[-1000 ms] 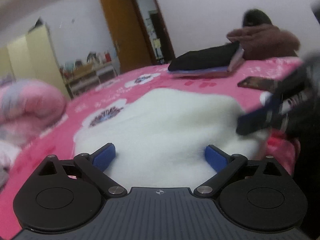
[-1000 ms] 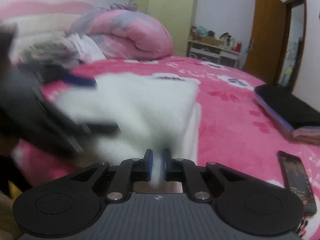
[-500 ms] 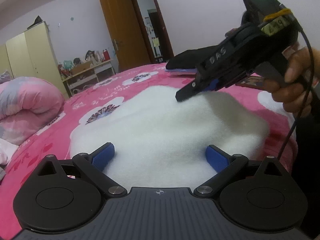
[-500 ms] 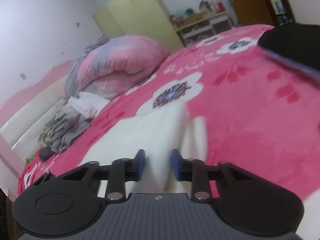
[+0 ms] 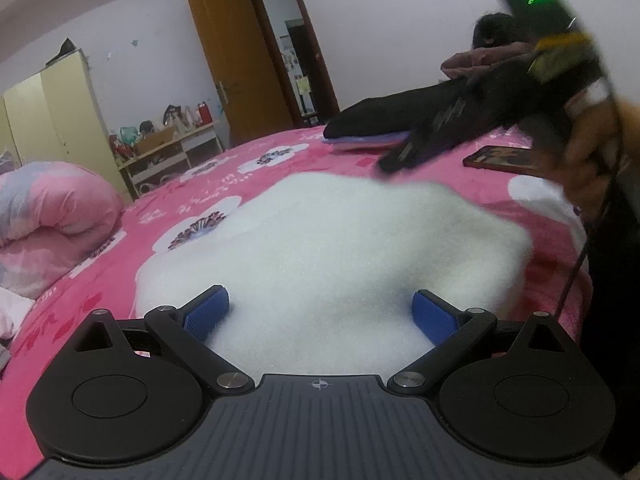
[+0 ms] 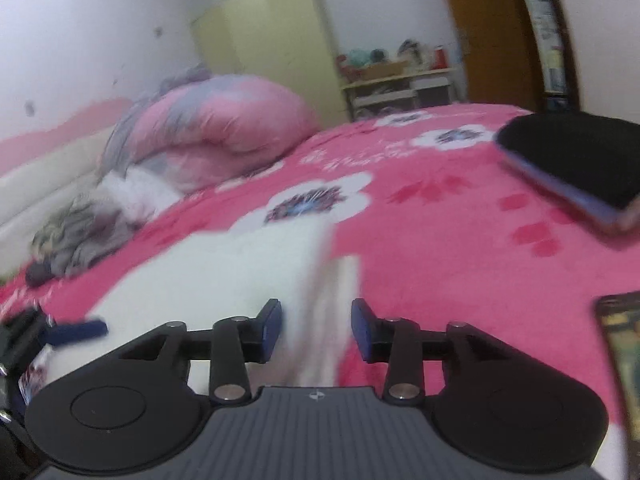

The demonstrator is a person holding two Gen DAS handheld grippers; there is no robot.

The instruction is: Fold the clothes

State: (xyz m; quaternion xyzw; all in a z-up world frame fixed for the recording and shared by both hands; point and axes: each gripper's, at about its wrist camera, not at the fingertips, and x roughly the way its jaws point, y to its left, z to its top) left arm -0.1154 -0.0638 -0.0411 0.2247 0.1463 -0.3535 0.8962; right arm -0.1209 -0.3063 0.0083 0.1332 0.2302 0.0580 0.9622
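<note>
A white fluffy garment [image 5: 328, 248] lies folded on the pink flowered bedspread [image 5: 256, 168]. My left gripper [image 5: 320, 312] hangs low over its near part, open, with the blue pads [image 5: 206, 312] wide apart and only the fleece lying below them. In the right wrist view the garment [image 6: 240, 272] shows a folded edge running up between the jaws of my right gripper [image 6: 316, 320]. Those jaws are opening and the pads do not press the cloth. From the left wrist view the right gripper [image 5: 394, 162] is a dark blur above the garment's far edge, held by a hand [image 5: 592, 148].
A folded black stack [image 5: 380, 124] on purple cloth lies further back on the bed, with a phone [image 5: 504, 158] to its right. A rolled pink quilt [image 6: 216, 140] and loose grey clothes [image 6: 80, 228] sit at the left. A person [image 5: 492, 52] is behind the bed.
The right gripper's jaws went from shut on the garment's edge to apart, letting it go. It also swung across, rolled, and rose above the garment's far edge. The left gripper stayed still.
</note>
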